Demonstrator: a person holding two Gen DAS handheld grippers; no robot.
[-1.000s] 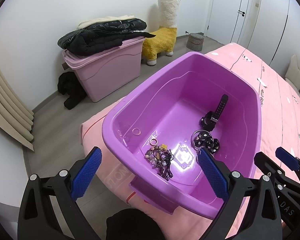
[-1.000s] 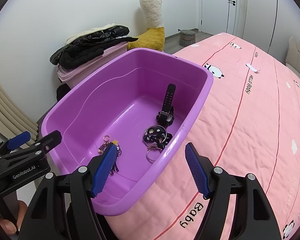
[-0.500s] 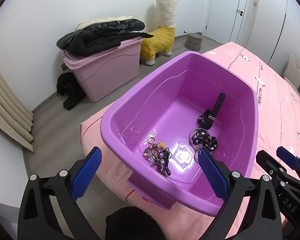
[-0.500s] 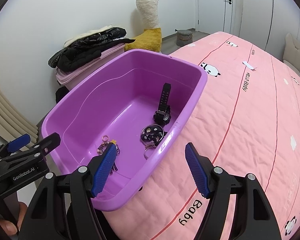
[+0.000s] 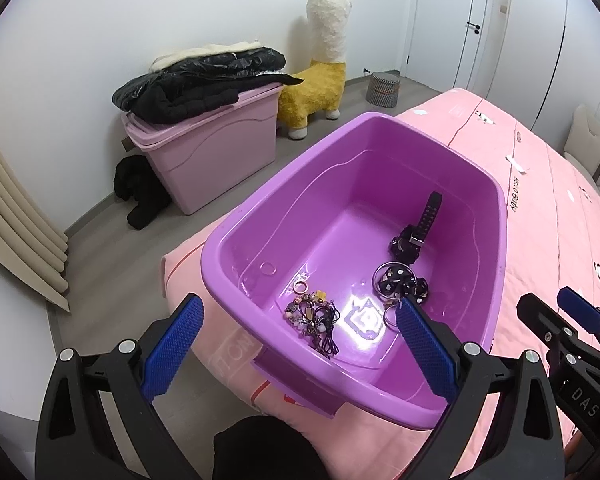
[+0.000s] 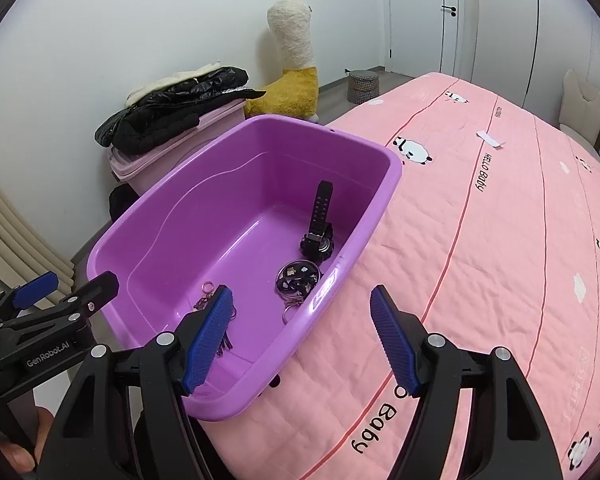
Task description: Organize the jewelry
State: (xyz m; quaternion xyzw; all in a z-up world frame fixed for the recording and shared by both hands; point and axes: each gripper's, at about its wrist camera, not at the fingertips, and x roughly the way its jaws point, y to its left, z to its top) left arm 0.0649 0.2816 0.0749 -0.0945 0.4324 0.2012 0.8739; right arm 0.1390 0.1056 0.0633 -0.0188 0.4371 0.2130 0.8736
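Here a pink bed cover [image 6: 480,240] fills most of the right wrist view, and a purple tub [image 5: 236,240] sits on its corner. On the floor beside the bed stands a pink storage box [image 5: 212,152] with a black jacket [image 5: 196,88] on top.

The left gripper [image 5: 298,338] hangs over the near rim of the tub with its jaws wide apart and nothing between them. The right gripper [image 6: 300,338] is over the tub's right edge, also spread and empty.

Inside the tub a black watch [image 5: 416,232] lies near the right wall. Just in front of it is a dark hair tie with a ring [image 5: 396,284]. A tangle of beads and cords [image 5: 314,318] lies at the near end, with a small ring [image 5: 299,287] just beside it.
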